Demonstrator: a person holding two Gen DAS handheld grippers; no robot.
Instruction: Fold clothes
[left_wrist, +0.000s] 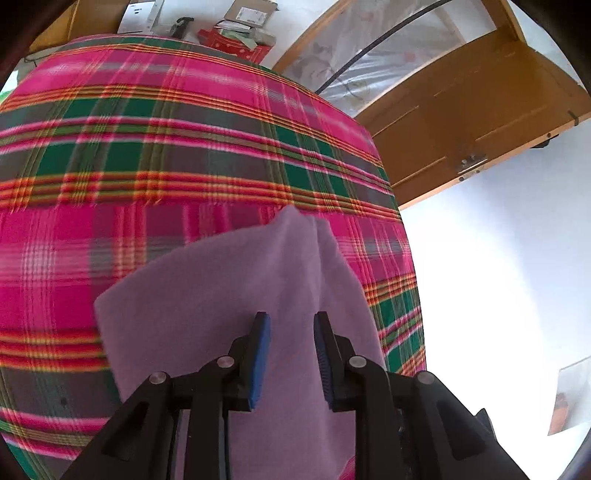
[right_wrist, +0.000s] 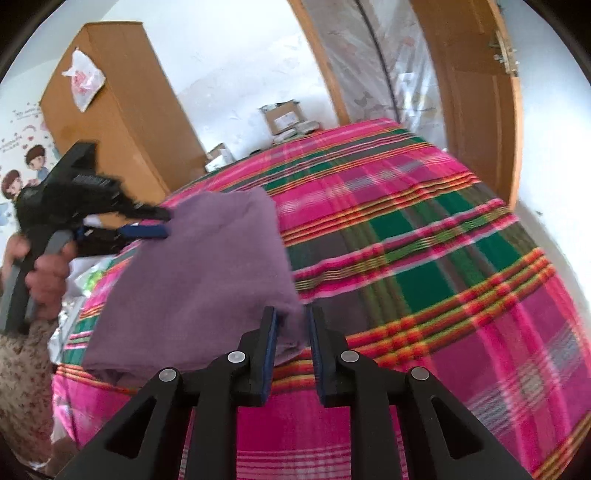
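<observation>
The right gripper (right_wrist: 291, 328) is pinching the near right corner of the purple cloth (right_wrist: 207, 266); its jaws are standing only slightly apart, with a tuft of fabric caught between the blue pads. Out at the cloth's far left edge, the left gripper (right_wrist: 162, 223) is reaching in from the side, its jaws spread above and below that edge; whether it is truly clamping there is hard to tell. In the left wrist view its jaws are standing a little apart with the cloth (left_wrist: 229, 295) spread beneath them and nothing plainly nipped between the pads.

The cloth is lying as a thick, layered rectangle near the left edge of the plaid bed (right_wrist: 424, 240), with stacked layers showing along its near side. Judging by this, a fold is in hand: either a further doubling over or a last squaring-up of an already folded bundle. Either way, both grippers would need to be moving together, keeping edges aligned so the layers are not sliding apart.

The left hand (right_wrist: 48, 273) is wrapping the grip handle, its sleeve (right_wrist: 22, 369) showing at the near left.
</observation>
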